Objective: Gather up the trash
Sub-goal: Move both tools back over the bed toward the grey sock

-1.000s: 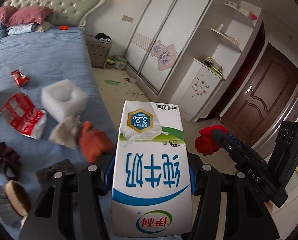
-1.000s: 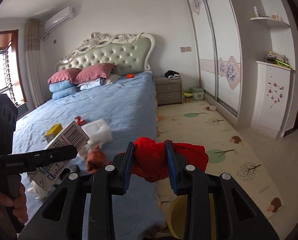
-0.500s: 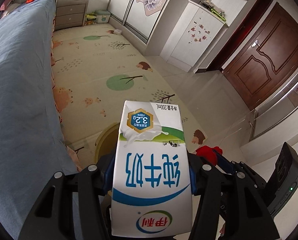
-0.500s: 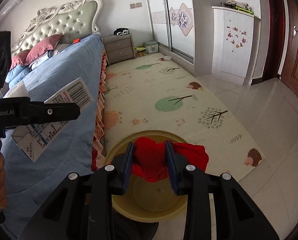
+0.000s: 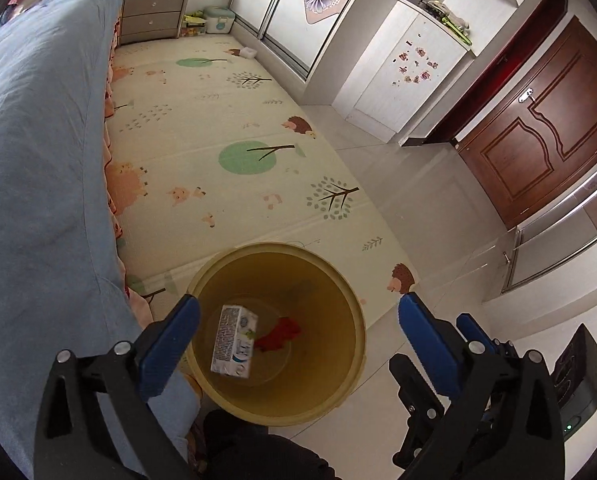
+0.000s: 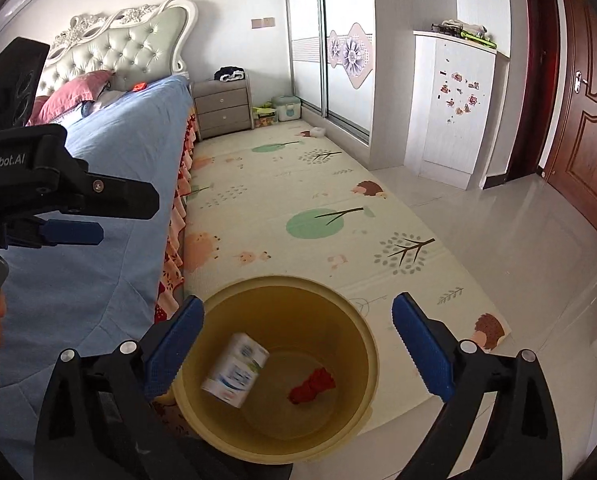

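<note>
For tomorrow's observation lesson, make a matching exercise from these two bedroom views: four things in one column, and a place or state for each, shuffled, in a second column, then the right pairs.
Column 1
1. milk carton
2. yellow bin
3. left gripper
4. grey nightstand

Column 2
A. open, holding nothing
B. beside the head of the blue bed
C. inside the bin with the red scrap
D. on the floor at the edge of the play mat

Pairs: 1-C, 2-D, 3-A, 4-B
</note>
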`<act>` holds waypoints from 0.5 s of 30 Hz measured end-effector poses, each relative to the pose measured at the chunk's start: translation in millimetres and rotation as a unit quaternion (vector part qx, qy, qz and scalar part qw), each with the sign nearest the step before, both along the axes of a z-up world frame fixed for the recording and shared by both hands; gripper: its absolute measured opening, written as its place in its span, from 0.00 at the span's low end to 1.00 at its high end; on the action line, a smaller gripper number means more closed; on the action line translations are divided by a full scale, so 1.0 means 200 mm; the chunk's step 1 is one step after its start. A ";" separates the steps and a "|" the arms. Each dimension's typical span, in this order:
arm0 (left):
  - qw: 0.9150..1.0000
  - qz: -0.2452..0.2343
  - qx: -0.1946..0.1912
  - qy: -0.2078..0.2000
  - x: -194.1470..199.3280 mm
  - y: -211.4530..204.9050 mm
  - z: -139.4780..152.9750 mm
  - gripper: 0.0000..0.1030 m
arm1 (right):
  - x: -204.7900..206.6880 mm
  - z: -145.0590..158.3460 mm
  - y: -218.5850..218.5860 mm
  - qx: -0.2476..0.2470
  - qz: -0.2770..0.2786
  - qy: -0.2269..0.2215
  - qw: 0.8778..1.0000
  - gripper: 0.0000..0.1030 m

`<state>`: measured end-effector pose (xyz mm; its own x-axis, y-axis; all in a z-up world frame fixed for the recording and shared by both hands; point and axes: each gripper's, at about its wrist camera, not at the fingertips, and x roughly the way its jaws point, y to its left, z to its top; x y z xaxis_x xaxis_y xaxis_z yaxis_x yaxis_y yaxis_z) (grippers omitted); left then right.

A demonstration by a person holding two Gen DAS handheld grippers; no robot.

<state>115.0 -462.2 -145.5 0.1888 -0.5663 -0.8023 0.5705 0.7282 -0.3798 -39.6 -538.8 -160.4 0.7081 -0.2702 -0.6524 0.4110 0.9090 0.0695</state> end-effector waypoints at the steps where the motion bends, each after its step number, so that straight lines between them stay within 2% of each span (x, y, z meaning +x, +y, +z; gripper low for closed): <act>1: 1.000 0.004 -0.006 -0.002 -0.01 0.02 0.02 0.96 | -0.02 0.01 0.00 0.004 -0.002 -0.009 1.000 0.89; 3: 1.000 0.008 -0.016 -0.021 -0.05 0.09 0.10 0.96 | -0.04 0.05 0.01 0.011 0.002 -0.028 1.000 0.89; 8: 0.994 0.029 -0.030 -0.104 -0.14 0.31 0.33 0.96 | -0.06 0.21 0.10 0.010 0.026 -0.085 0.996 0.89; 11: 0.985 0.058 -0.032 -0.157 -0.19 0.50 0.46 0.96 | -0.06 0.31 0.21 0.016 0.057 -0.117 0.991 0.89; 15: 0.969 0.101 -0.020 -0.224 -0.27 0.80 0.59 0.96 | -0.06 0.44 0.39 0.023 0.104 -0.163 0.981 0.89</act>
